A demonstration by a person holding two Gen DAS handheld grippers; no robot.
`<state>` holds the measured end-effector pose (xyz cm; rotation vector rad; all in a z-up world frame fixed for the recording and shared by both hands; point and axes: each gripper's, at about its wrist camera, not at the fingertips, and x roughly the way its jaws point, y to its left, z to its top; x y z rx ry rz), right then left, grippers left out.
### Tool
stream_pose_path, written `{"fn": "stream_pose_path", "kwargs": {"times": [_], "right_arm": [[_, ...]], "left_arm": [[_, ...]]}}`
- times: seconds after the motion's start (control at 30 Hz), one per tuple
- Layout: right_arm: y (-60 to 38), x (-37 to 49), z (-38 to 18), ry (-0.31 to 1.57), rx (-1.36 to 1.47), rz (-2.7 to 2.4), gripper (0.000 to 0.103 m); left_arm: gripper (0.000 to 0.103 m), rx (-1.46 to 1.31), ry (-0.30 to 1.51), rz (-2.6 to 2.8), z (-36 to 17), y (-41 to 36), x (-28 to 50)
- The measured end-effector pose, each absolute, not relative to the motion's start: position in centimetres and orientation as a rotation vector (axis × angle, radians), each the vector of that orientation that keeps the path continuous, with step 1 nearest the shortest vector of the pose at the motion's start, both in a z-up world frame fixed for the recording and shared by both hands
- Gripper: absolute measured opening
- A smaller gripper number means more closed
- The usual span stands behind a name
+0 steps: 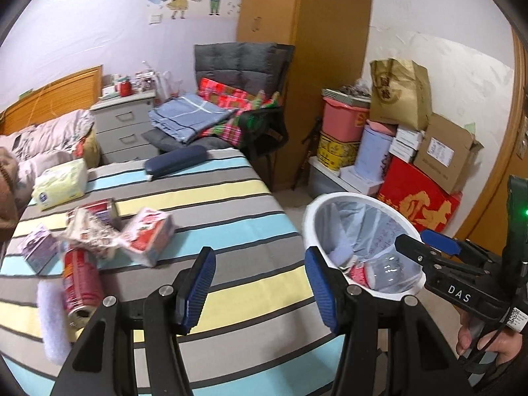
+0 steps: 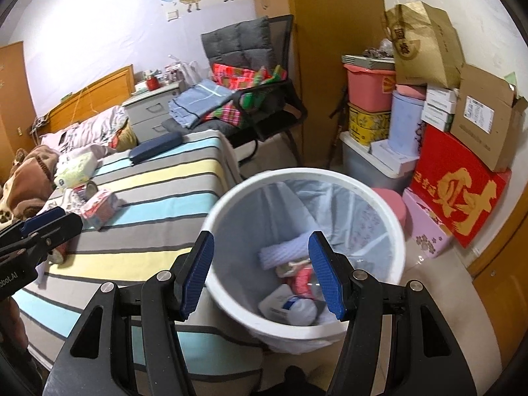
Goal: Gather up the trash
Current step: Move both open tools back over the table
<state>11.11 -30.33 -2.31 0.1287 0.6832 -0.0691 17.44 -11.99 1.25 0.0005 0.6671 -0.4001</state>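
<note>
Both grippers' fingers spread, empty: right gripper (image 2: 260, 275) over the trash bin (image 2: 231, 204), left gripper (image 1: 259, 288) above the striped bed (image 1: 198, 198).

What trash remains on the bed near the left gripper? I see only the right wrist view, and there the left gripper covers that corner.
Observer: A red drink can lies on its side on the striped bed, its open end toward the camera. It is left of the open left gripper.
Operator: Is something else lying next to this can?
Observer: Yes. A white fuzzy roll lies close along the can's left side, near the bed's edge.
</note>
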Motion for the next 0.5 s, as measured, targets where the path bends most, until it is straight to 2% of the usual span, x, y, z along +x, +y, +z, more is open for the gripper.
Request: {"fn": "stream_pose_path", "kwargs": {"times": [0.5], "right_arm": [[-22.8, 12.3, -2.7, 0.685, 0.086, 0.098, 0.061]], "left_arm": [[0.056, -0.066, 0.659, -0.153, 0.3, 0.4, 15.6]]}}
